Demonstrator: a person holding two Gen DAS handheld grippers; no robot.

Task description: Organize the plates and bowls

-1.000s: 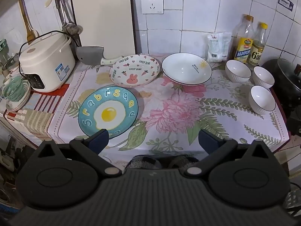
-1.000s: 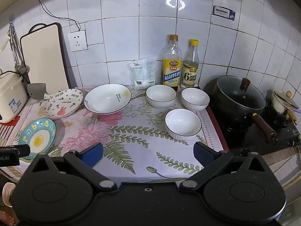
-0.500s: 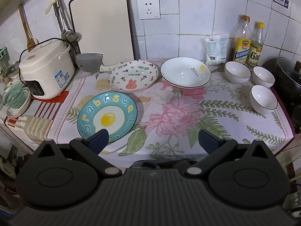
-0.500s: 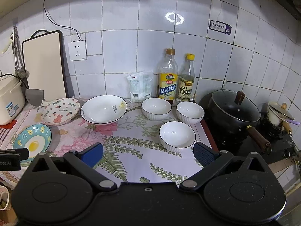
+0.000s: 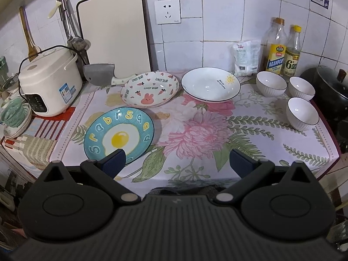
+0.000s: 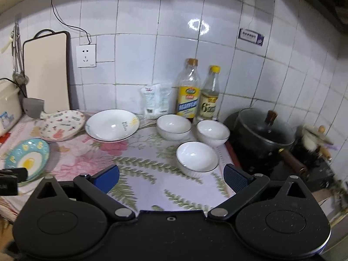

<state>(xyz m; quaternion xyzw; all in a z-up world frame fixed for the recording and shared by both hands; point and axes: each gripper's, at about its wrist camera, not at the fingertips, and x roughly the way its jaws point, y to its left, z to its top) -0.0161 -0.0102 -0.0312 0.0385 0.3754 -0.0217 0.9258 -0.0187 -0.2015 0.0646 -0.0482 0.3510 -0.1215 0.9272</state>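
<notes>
Left tongs (image 5: 177, 159): released, jaws spread wide, holding nothing; they hang over the near edge of the surface (image 5: 195, 169), the left finger (image 5: 114, 159) overlapping the near rim of the egg plate.
Right tongs (image 6: 171, 177): released, jaws wide apart and empty, above the near edge of the surface, in front of the bowls.
Egg plate (image 5: 118, 133): blue, with a fried egg and letters; flat at the near left of the surface, apart from the other dishes.
Bunny plate (image 5: 150, 91): behind the egg plate; its right rim touches or overlaps the white plate's left rim.
White plate (image 5: 211, 84): deep, with a small sun mark, at the back centre.
Bowls: three white ones at the right, all upright and empty, in a loose triangle: back left (image 5: 270, 83), back right (image 5: 301, 88), nearest (image 5: 302, 113). None stacked.
Cleaver (image 5: 100, 74): lies against the foot of the cutting board (image 5: 114, 30), its handle at the bunny plate's rim.
Rice cooker (image 5: 49, 80): far left.
Bottles (image 5: 276, 47): two at the back wall behind the bowls, a white packet (image 5: 245, 57) beside them.
Pot (image 6: 264, 131): black, lidded, to the right of the surface.
</notes>
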